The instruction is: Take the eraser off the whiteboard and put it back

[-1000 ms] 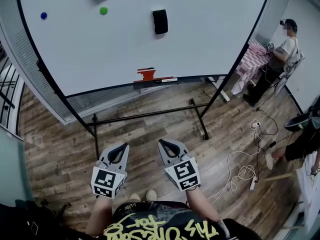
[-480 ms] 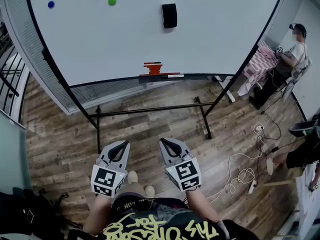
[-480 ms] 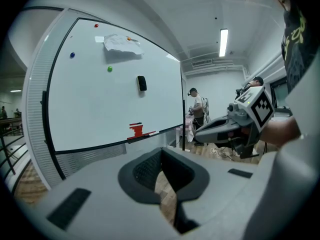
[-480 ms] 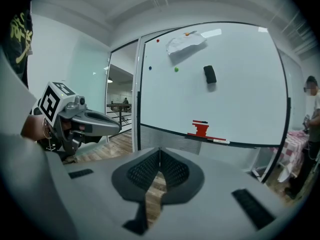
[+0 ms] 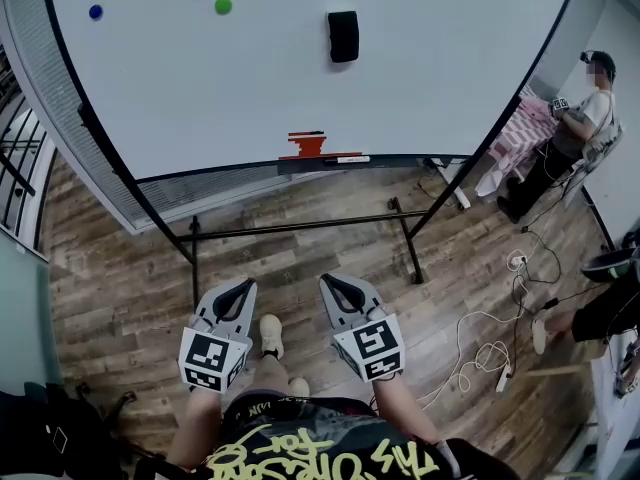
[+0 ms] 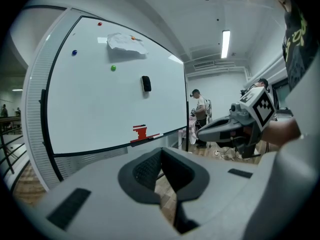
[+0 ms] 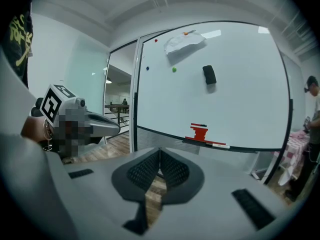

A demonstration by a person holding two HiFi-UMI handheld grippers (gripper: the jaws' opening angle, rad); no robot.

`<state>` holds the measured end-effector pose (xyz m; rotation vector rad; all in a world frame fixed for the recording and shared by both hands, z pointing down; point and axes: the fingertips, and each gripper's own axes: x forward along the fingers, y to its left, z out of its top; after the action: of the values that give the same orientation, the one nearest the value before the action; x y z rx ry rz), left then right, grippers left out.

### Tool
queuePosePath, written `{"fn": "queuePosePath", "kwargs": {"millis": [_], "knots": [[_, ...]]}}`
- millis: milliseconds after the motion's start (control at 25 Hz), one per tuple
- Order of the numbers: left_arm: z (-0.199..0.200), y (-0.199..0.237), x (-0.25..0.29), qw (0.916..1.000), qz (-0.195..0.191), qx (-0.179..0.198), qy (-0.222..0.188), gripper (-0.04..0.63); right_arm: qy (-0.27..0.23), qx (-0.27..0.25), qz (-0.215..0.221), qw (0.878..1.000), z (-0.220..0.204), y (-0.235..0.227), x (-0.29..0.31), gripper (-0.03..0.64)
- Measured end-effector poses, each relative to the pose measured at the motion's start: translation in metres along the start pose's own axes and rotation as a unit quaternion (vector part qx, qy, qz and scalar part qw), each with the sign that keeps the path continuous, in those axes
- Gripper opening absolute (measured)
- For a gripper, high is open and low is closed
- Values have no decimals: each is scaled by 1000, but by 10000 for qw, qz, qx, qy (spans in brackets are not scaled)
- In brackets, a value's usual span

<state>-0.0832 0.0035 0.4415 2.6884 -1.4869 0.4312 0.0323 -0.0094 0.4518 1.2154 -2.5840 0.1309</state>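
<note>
The black eraser (image 5: 343,36) sticks high on the whiteboard (image 5: 250,88), right of centre; it also shows in the left gripper view as the eraser (image 6: 146,83) and in the right gripper view as the eraser (image 7: 209,75). My left gripper (image 5: 243,286) and right gripper (image 5: 328,282) hang side by side over the wooden floor, well short of the board. Both point toward it. In the left gripper view my left gripper (image 6: 161,151) has its pads together with nothing between them. My right gripper (image 7: 159,151) is likewise shut and empty.
A red object (image 5: 308,145) and a marker (image 5: 350,158) lie on the board's tray. Green magnet (image 5: 223,6) and blue magnet (image 5: 95,12) dot the board. The stand's legs (image 5: 405,238) reach onto the floor. Cables (image 5: 480,348) lie at right, where a person (image 5: 575,118) stands.
The head view has shifted slightly, and a shoe has come forward between the grippers. Both grippers keep their place and stay shut.
</note>
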Motion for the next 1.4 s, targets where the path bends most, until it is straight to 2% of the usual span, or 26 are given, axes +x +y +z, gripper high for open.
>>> {"fn": "queuePosePath", "kwargs": {"millis": [720, 1120, 1400], "knots": [[21, 65, 79, 9997, -167, 101, -168, 8, -57, -313, -200, 9993, 33, -49, 79, 9], [37, 99, 112, 9995, -208, 146, -208, 8, -116, -270, -316, 9991, 52, -78, 115, 9], [29, 122, 138, 9994, -314, 118, -28, 8, -54, -139, -339, 9993, 54, -92, 146, 9]]}}
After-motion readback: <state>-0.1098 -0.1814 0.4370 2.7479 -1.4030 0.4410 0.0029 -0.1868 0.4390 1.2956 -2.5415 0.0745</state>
